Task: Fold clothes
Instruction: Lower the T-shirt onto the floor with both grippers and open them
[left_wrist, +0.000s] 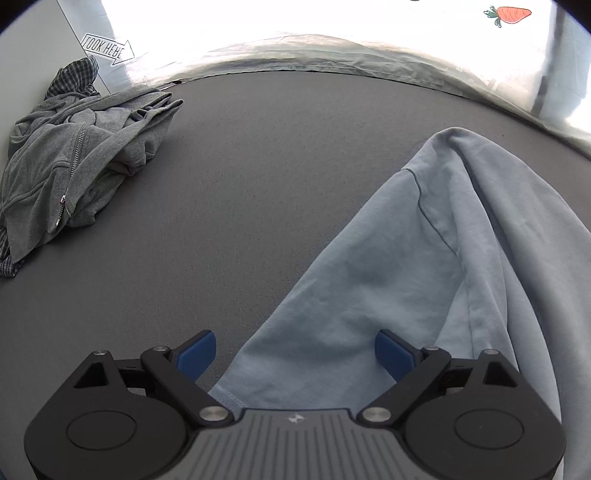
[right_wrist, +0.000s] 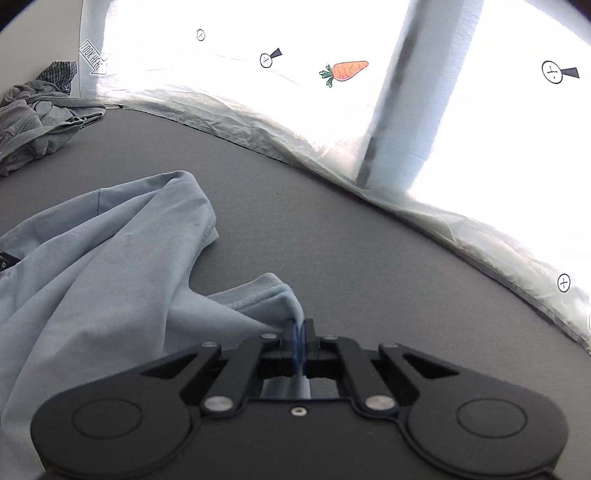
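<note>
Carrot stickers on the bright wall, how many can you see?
1. The orange carrot sticker with green leaves sits on the bright white wall behind the grey table, left of the pale post. Others could be hidden.

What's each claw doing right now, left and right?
Left claw: open, light blue shirt lying between its pads, not gripped.
Right claw: closed, pinching a fold of the light blue shirt.

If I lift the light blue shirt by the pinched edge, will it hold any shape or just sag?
It will probably sag: the light blue shirt already drapes in soft folds from where the right gripper pinches it. It looks thin, so likely light. The open left gripper straddles another part, so a second grip there should limit the drooping.
</note>
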